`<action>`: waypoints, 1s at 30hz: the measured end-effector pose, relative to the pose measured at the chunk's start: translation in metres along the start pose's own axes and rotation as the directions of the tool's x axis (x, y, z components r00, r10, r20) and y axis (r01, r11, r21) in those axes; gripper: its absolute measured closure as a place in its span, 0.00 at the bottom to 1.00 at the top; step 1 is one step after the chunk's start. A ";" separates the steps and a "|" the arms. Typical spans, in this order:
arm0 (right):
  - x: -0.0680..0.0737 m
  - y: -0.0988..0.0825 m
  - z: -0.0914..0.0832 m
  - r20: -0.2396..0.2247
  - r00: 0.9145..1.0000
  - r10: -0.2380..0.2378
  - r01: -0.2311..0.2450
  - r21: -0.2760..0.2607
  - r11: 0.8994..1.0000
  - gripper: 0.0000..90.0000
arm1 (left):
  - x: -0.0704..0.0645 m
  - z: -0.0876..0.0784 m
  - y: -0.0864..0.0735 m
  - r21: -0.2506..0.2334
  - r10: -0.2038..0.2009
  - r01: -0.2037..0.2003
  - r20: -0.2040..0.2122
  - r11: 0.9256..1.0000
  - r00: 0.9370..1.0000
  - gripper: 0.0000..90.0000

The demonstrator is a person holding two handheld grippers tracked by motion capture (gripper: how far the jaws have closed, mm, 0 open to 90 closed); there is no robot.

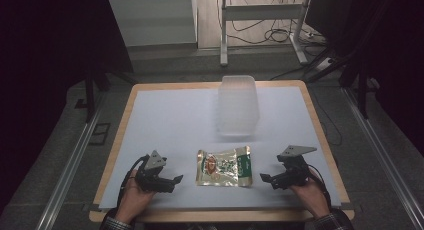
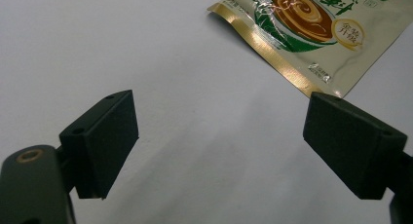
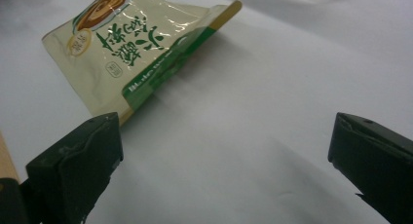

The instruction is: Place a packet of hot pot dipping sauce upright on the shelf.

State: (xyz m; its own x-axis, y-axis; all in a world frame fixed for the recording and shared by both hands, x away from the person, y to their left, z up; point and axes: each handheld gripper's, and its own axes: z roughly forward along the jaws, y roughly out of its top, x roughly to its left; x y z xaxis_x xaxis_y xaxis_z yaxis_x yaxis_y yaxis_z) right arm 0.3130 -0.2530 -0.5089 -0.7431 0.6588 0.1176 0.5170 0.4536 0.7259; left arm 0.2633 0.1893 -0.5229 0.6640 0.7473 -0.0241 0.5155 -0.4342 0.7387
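Lying flat between both wide-open grippers, snack pouch [image 1: 223, 166] sits about equally near left gripper [image 1: 169, 182] and right gripper [image 1: 270, 180].

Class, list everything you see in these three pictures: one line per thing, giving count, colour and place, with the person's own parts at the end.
snack pouch: one, cream, gold and green, flat on the sheet near the front edge, between the two grippers
plastic container: one, clear, on the sheet behind the pouch, towards the far edge
sheet: one, white, covering most of the table top
table: one, light wood, showing as a border around the sheet
metal frame: one, white, on the floor beyond the table, with cables around it
left gripper: one, black, left of the pouch, jaws open
right gripper: one, black, right of the pouch, jaws open
hands: two, each holding a gripper at the front edge
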 end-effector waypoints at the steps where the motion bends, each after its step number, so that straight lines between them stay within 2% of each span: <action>1: 0.002 0.001 0.002 -0.017 1.000 0.004 -0.004 -0.004 1.000 0.00 | 0.000 0.000 0.000 0.001 -0.002 0.002 0.001 1.000 1.000 0.14; 9: 0.007 0.006 0.010 -0.048 0.999 -0.004 0.004 -0.004 1.000 0.00 | 0.000 -0.001 0.000 -0.003 0.003 -0.003 -0.006 1.000 1.000 0.14; 12: 0.010 0.009 0.014 -0.056 0.998 -0.015 0.014 -0.001 1.000 0.00 | -0.001 0.000 0.000 -0.012 0.005 -0.005 -0.022 1.000 1.000 0.11; 13: 0.011 0.009 0.015 -0.054 0.998 -0.018 0.018 0.001 1.000 0.00 | -0.001 0.000 0.000 -0.017 0.017 -0.017 -0.037 1.000 0.999 0.10; 18: 0.013 0.012 0.020 -0.072 0.997 -0.013 0.014 0.010 1.000 0.00 | -0.002 0.002 0.000 -0.020 0.027 -0.028 -0.035 0.999 0.999 0.06; 19: 0.014 0.013 0.022 -0.076 0.997 -0.012 0.013 0.008 1.000 0.00 | -0.001 0.002 0.000 -0.036 0.017 -0.018 -0.026 0.999 1.000 0.05; 24: 0.017 0.016 0.030 -0.069 0.997 -0.022 0.023 0.018 1.000 0.00 | 0.001 0.002 -0.001 -0.056 0.005 -0.006 -0.011 0.998 1.000 0.04; 30: 0.021 0.020 0.035 -0.080 0.997 -0.021 0.022 0.012 1.000 0.00 | 0.000 0.003 -0.001 -0.046 0.018 -0.019 -0.014 0.999 1.000 0.04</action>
State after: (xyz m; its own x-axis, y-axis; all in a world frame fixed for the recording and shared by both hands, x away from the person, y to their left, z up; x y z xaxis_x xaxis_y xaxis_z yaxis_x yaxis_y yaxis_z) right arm 0.3226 -0.2092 -0.5152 -0.7854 0.5990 0.1560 0.5057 0.4755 0.7198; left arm 0.2646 0.1878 -0.5258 0.6657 0.7462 -0.0017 0.4777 -0.4244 0.7692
